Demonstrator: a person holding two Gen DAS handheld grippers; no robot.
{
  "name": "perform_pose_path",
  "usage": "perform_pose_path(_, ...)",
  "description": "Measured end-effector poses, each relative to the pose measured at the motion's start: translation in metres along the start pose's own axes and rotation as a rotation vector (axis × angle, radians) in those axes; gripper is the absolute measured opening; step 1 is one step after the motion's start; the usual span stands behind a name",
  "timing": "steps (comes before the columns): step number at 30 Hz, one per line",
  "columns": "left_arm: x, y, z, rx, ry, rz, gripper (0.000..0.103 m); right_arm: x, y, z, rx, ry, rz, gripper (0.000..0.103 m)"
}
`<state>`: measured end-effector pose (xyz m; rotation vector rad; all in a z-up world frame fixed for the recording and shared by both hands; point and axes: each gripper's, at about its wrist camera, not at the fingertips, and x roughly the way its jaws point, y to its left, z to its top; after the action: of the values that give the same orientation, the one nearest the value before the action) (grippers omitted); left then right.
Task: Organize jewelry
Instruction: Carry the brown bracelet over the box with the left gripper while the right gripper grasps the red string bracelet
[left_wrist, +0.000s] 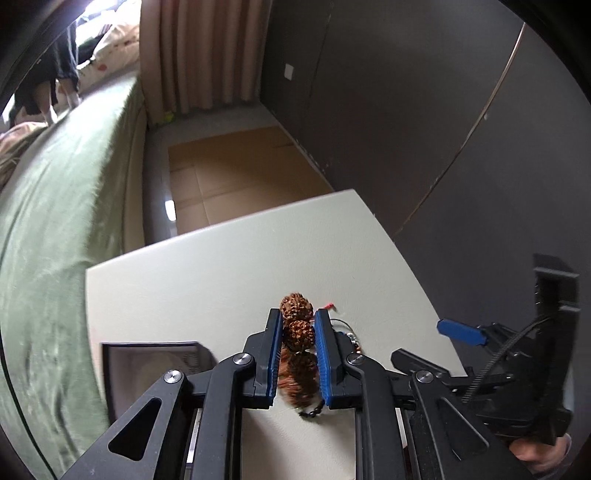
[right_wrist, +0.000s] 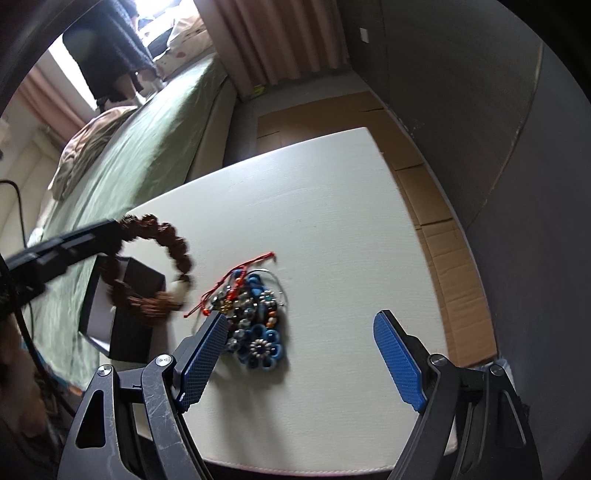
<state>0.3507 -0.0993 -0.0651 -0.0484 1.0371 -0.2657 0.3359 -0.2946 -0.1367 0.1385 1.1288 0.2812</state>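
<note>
The left claw (left_wrist: 295, 332) pinches a brown knobbly-seed bead bracelet (right_wrist: 155, 269), hanging above the open black square box (right_wrist: 122, 314). The right claw (right_wrist: 299, 354) gapes wide over the tangled jewelry heap (right_wrist: 251, 317) on the white surface (right_wrist: 332, 221). The swinging loop could catch the box rim and spill outside.

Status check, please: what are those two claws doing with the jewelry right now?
Left gripper shut on brown bead bracelet, lifted near black box. Right gripper open, above jewelry pile on white table. Nothing in the way.
</note>
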Motion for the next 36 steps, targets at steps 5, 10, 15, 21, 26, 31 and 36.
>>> perform_pose_path(5, -0.025, 0.015, -0.002, -0.016, -0.037, 0.008, 0.018, 0.002, 0.012, -0.001, -0.014, 0.007, -0.005, 0.082)
perform_pose_path(10, -0.042, 0.030, -0.005, -0.036, -0.064, 0.020, 0.018, 0.005, 0.017, 0.000, 0.008, 0.013, 0.029, 0.082)
perform_pose_path(15, -0.051, 0.048, -0.009, -0.057, -0.078, 0.032, 0.018, 0.013, 0.025, 0.001, 0.005, 0.029, 0.017, 0.082)
perform_pose_path(21, -0.059, 0.068, -0.017, -0.079, -0.085, 0.038, 0.018, 0.022, 0.034, 0.002, 0.012, 0.052, 0.023, 0.080)
perform_pose_path(26, -0.061, 0.084, -0.026, -0.105, -0.085, 0.030, 0.018, 0.030, 0.036, 0.004, 0.056, 0.083, 0.108, 0.061)
perform_pose_path(31, -0.062, 0.100, -0.034, -0.132, -0.088, 0.017, 0.018, 0.044, 0.044, 0.004, 0.080, 0.122, 0.130, 0.045)
perform_pose_path(36, -0.061, 0.115, -0.043, -0.158, -0.083, 0.006, 0.018, 0.051, 0.048, 0.011, 0.115, 0.116, 0.107, 0.038)
